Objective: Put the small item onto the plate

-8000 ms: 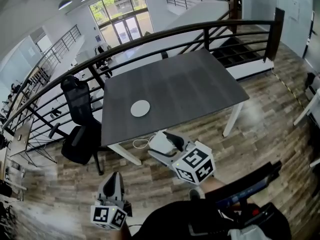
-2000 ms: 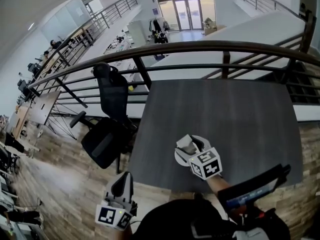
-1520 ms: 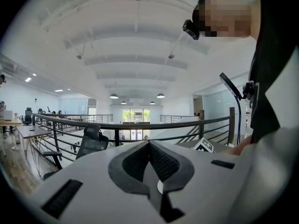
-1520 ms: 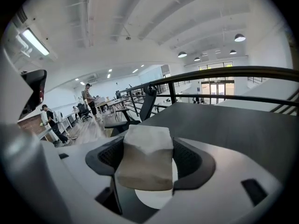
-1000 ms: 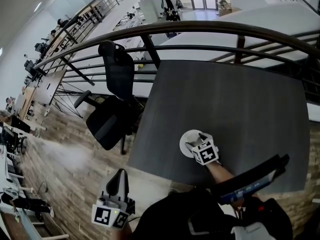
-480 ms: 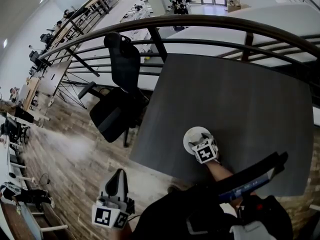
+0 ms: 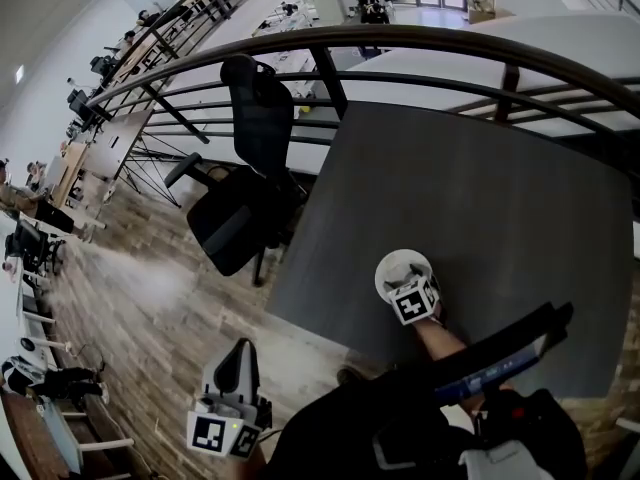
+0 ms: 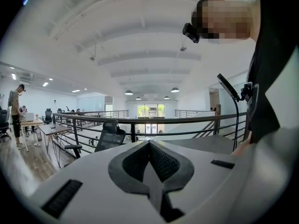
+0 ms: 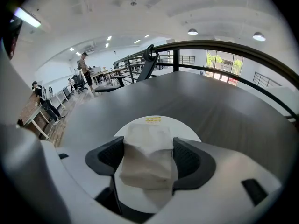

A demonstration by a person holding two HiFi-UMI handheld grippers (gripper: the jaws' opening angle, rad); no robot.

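Plate (image 7: pixel 392 267) sits on the table (image 7: pixel 480 198) by its near edge, packet (image 9: pixel 148 148) over it in the right gripper (image 9: pixel 148 164); chair (image 7: pixel 240 218) left of the table, railing (image 7: pixel 420 38) beyond.

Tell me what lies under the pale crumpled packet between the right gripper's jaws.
A round white plate on the dark grey table. The pale crumpled packet and right gripper cover the plate's near part, so contact cannot be seen.
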